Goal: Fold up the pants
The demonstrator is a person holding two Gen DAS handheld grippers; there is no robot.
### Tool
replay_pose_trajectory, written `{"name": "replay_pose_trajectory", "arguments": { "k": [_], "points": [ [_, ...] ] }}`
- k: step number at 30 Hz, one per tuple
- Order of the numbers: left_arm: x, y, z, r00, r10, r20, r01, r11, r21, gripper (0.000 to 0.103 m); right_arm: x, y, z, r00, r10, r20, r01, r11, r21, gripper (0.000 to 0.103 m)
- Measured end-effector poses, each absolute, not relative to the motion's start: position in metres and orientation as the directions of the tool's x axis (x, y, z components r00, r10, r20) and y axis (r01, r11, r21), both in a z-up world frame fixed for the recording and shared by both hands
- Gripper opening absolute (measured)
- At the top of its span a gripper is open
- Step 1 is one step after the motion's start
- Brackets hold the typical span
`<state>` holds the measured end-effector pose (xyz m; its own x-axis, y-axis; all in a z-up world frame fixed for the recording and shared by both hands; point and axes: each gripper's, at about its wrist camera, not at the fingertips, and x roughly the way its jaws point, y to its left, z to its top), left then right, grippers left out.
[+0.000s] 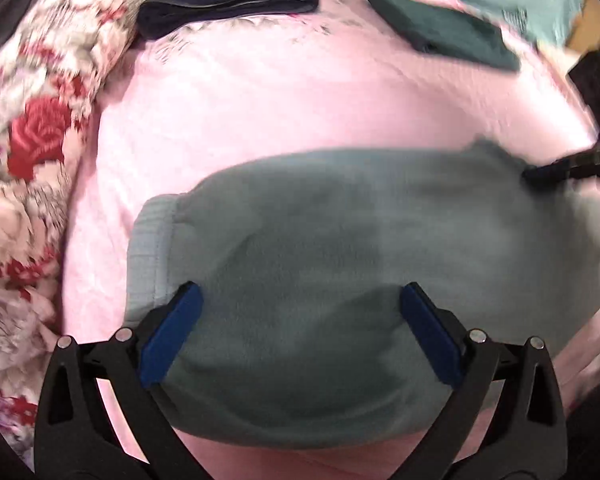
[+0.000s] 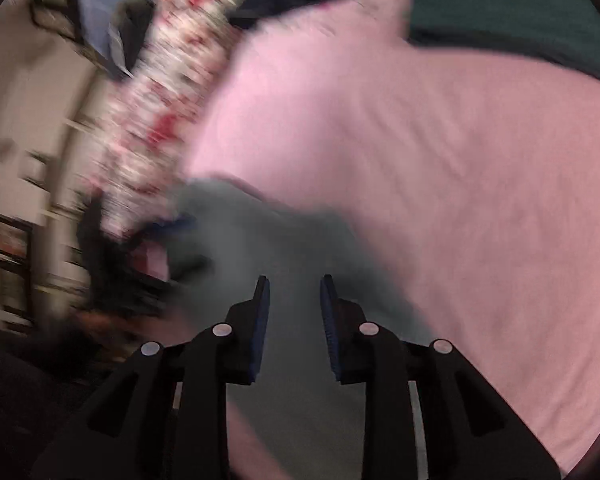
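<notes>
Because your left claw [image 1: 300,320] hangs spread over the grey pants [image 1: 340,248] lying folded on the pink bed sheet [image 1: 260,112], they may slip, while the blurred right view shows your right claw [image 2: 294,308] nearly pressed together, cloth there uncertain, risking a dragged fold.

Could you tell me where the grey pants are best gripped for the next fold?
Probably the ribbed waistband, at the left end of the pants in the left wrist view. Come from that side, fingers straddling the edge: the band is thick, stitched and lies flat on the pink sheet, so it should pinch cleanly.
</notes>
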<state>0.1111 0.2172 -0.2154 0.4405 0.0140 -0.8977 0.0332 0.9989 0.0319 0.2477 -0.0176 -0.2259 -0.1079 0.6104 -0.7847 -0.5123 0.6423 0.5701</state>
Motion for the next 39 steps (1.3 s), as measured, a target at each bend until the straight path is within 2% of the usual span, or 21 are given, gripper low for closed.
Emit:
{"name": "replay_pose_trajectory", "arguments": {
  "k": [1,2,4,5,7,8,9,11,13,18,19,23,26,33,37,39],
  "points": [
    [0.11,0.216,-0.214,0.446,0.016,-0.895,0.026,0.999,0.031,0.101,0.248,-0.032,-0.231,-0.076,0.635,-0.769,-0.492,0.647,0.583,0.006],
    [0.11,0.219,-0.213,0.442,0.014,-0.897,0.016,1.0,0.023,0.101,0.251,-0.052,-0.234,-0.062,0.671,-0.739,-0.397,0.663,0.635,0.007],
    [0.115,0.22,-0.209,0.428,0.022,-0.903,0.003,1.0,0.025,0.101,0.247,-0.076,-0.221,0.027,0.699,-0.714,-0.315,0.684,0.658,0.018],
    [0.116,0.219,-0.207,0.426,0.033,-0.904,-0.002,0.999,0.035,0.101,0.238,-0.085,-0.209,0.074,0.731,-0.679,-0.321,0.662,0.677,0.019],
    [0.114,0.221,-0.205,0.423,0.054,-0.904,-0.001,0.998,0.059,0.101,0.221,-0.091,-0.206,0.065,0.756,-0.652,-0.317,0.635,0.705,0.029],
    [0.113,0.22,-0.207,0.423,0.065,-0.904,0.006,0.997,0.074,0.101,0.213,-0.096,-0.212,0.066,0.705,-0.706,-0.314,0.687,0.656,0.029],
    [0.111,0.221,-0.209,0.419,0.075,-0.905,0.016,0.996,0.089,0.101,0.206,-0.105,-0.22,0.082,0.641,-0.763,-0.305,0.745,0.593,0.02],
    [0.109,0.219,-0.207,0.413,0.088,-0.906,0.02,0.994,0.106,0.101,0.192,-0.142,-0.223,0.13,0.656,-0.743,-0.211,0.751,0.626,0.02],
    [0.108,0.213,-0.203,0.401,0.121,-0.908,0.021,0.99,0.141,0.101,0.173,-0.191,-0.21,0.217,0.64,-0.737,-0.111,0.767,0.633,0.029],
    [0.111,0.193,-0.183,0.44,0.242,-0.865,0.005,0.962,0.272,0.101,0.117,-0.32,-0.172,0.477,0.426,-0.769,0.113,0.838,0.534,0.033],
    [0.113,0.188,-0.178,0.444,0.266,-0.856,-0.016,0.957,0.289,0.101,0.102,-0.357,-0.164,0.534,0.362,-0.764,0.193,0.828,0.527,0.038],
    [0.122,0.164,-0.163,0.445,0.248,-0.86,-0.072,0.968,0.242,0.101,0.068,-0.427,-0.156,0.621,0.178,-0.763,0.339,0.817,0.466,0.045],
    [0.128,0.132,-0.15,0.451,0.153,-0.879,-0.075,0.988,0.134,0.101,0.072,-0.446,-0.166,0.592,0.156,-0.791,0.319,0.855,0.408,0.045],
    [0.121,0.044,-0.131,0.478,0.03,-0.878,0.041,0.998,0.056,0.101,0.087,-0.459,-0.199,0.513,0.151,-0.845,0.235,0.922,0.308,0.045],
    [0.115,-0.003,-0.131,0.478,0.014,-0.878,0.12,0.99,0.081,0.101,0.089,-0.456,-0.201,0.504,0.133,-0.853,0.182,0.949,0.255,0.044],
    [0.112,-0.022,-0.131,0.482,0.022,-0.876,0.16,0.981,0.113,0.101,0.089,-0.453,-0.201,0.49,0.121,-0.863,0.177,0.956,0.234,0.035]
  ]
}}
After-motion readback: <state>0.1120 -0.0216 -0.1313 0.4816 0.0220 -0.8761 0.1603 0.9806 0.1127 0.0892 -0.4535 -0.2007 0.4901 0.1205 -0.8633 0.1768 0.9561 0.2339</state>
